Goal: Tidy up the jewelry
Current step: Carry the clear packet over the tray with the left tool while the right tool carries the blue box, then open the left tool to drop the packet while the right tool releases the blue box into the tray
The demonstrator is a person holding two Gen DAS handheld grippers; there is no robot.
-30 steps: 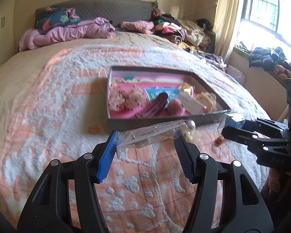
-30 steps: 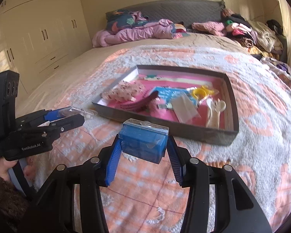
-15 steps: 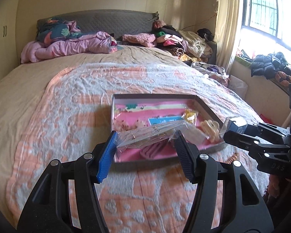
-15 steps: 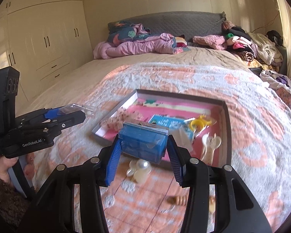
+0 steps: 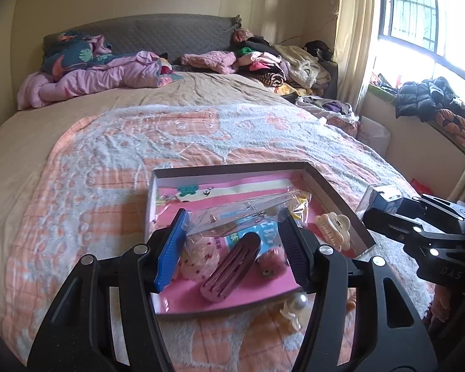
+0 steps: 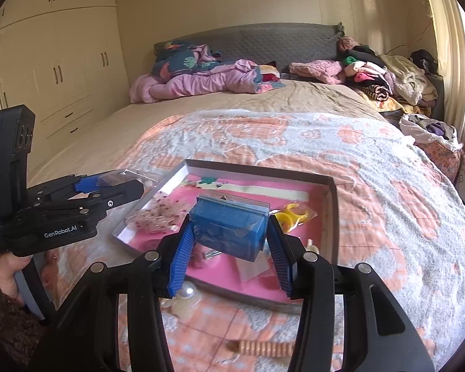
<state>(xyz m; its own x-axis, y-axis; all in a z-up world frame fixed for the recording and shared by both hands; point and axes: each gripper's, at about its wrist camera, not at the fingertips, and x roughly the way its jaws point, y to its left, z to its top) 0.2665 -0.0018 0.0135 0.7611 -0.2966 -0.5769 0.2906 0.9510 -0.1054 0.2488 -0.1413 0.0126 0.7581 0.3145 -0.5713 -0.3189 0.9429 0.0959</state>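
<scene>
Your left tongs (image 5: pixel 232 238) are clamped on a clear packet (image 5: pixel 238 217), and your right tongs (image 6: pixel 229 248) on a blue box (image 6: pixel 229 229). Both items hang over the near end of the tray (image 5: pixel 338 198) on the bed (image 5: pixel 108 167), apparently positioned for setting down inside. A pearl clip (image 5: pixel 296 305) lies just outside the tray's near rim.

blanket (image 5: pixel 108 161): fuzzy cloth
tray (image 5: pixel 334 192): matt card walls
pouch (image 5: pixel 241 214): clear glossy plastic
box (image 6: pixel 229 228): blue glossy plastic
pearl (image 5: pixel 299 302): shiny

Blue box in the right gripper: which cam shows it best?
Right wrist view. The blue box fills the centre there, clamped between the right gripper pads, clear lid and front face visible. The left wrist view shows only its clear end poking past the gripper at the right edge.
</scene>
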